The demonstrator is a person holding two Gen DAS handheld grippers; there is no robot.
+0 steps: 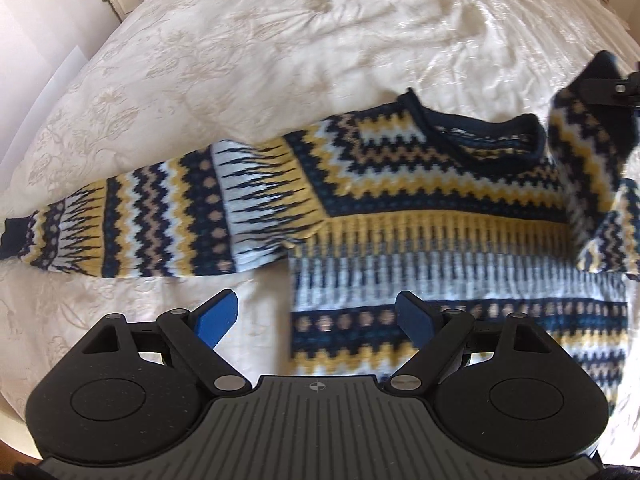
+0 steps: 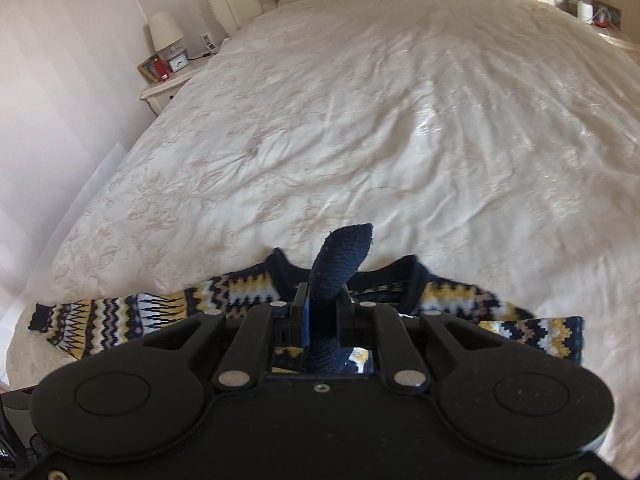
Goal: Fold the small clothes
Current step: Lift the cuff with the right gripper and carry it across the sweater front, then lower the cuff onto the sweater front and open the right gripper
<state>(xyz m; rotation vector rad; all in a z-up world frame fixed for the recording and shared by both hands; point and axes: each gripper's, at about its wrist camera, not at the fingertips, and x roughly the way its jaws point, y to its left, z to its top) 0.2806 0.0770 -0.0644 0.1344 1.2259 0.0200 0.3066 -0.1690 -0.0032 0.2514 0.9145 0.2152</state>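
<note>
1. Wool in navy, mustard, white and tan: the sweater [image 1: 400,200] lies face up on the bed [image 1: 280,40], body flat, neckline toward twelve o'clock in the left wrist view.
2. Its one sleeve [image 1: 132,220] stretches flat toward nine o'clock, its navy cuff [image 1: 14,236] at the far end; nothing about it looks folded yet.
3. The other sleeve [image 1: 580,152] is lifted off the bed at three o'clock and arcs in over the body.
4. The right tongs [image 2: 320,312] are clamped together on that sleeve's navy cuff [image 2: 344,252], which sticks up past the fingers toward twelve o'clock in the right wrist view.
5. The left tongs [image 1: 316,320] stand wide apart with nothing between them, hovering over the sweater's lower left edge, at six o'clock of that view.
6. Judged from this, the fold is in its first step: one sleeve is partway across, and laying it down, bringing in the flat sleeve and doubling the body all seem to remain.
7. No basket, box or drawer for folded clothes shows; only a nightstand [image 2: 168,88] with a lamp [image 2: 166,34] stands at ten o'clock beside the bed.
</note>
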